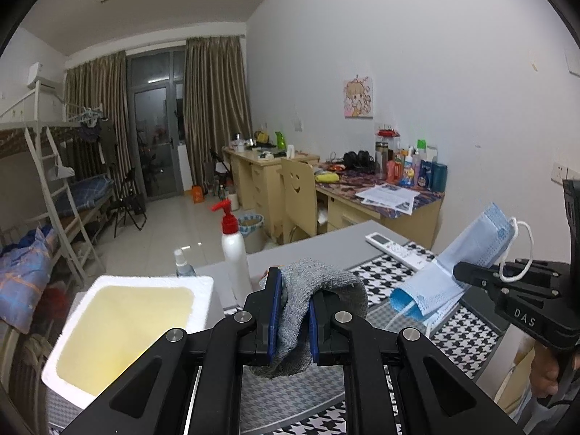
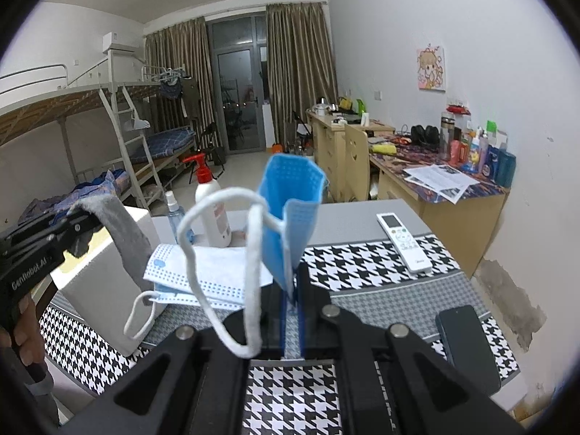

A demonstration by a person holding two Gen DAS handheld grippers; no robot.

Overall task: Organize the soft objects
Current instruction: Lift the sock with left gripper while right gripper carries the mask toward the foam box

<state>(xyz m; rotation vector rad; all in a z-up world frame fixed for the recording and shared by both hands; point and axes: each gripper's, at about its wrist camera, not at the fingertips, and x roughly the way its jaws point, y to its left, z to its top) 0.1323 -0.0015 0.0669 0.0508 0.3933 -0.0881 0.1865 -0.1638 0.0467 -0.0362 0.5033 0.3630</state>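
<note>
- Gripping a grey knitted sock (image 1: 319, 290), the left gripper (image 1: 294, 311) has its blue pads closed on the fabric, which drapes over the right-hand finger at 12 o'clock from the camera.
- Clamped in the right gripper (image 2: 291, 297) is one light-blue pleated face mask (image 2: 291, 199), standing upright with its white ear loop (image 2: 221, 253) hanging toward 7 o'clock.
- Two more face masks (image 2: 214, 272) lie stacked on the black-and-white houndstooth tablecloth (image 2: 362, 264), at 10 o'clock from the right gripper; that makes three masks and one sock.
- One white foam box (image 1: 119, 326) with a yellowish inside sits at 9 o'clock from the left gripper.
- One white pump bottle with a red top (image 1: 233, 243), one small clear spray bottle (image 1: 181, 262) and one white remote control (image 1: 395, 248) stand or lie on the table (image 1: 326, 243).
- Only the right wrist view shows the dark phone (image 2: 467, 344) at 3 o'clock.
- Only the left wrist view shows inside the foam box; the right view gives just its outer wall.
</note>
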